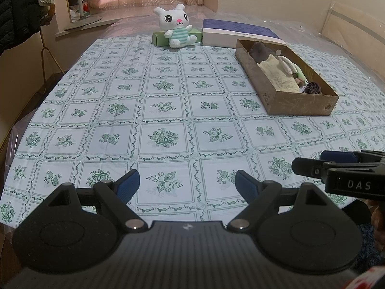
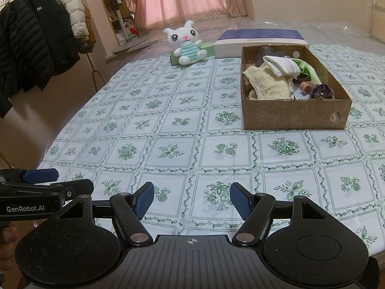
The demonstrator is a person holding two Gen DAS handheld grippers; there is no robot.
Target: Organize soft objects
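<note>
Two grippers hang over the near edge of the table, and both have nothing between the pads. Our left gripper [image 1: 186, 184] stands with the jaws wide apart, and our right gripper [image 2: 191, 201] also stands clearly apart, only the flowered tablecloth [image 1: 166, 110] showing between the blue pads.

We judge that most soft things are already collected. They lie in the brown cardboard box [image 2: 296, 114] on the right side of the cloth: a yellow towel [image 2: 269, 84], a white folded cloth [image 2: 281, 67], something dark grey at the back, and a purple scrunchie [image 2: 322, 91] in the near right corner. One soft thing is outside: the white plush toy [image 1: 176, 25], which sits upright at the far edge, leaning on a green box [image 1: 158, 38], well apart from both grippers.

If the plush is the next piece, we think the right gripper is the better one, because the cardboard box is on its side. We should reach far over the cloth, take the toy by the striped body and not by an ear or arm, and close gently. Beside it lies a blue and white flat box [image 2: 259, 39]; we must not push it. Then we lift over the box wall, not against it.
</note>
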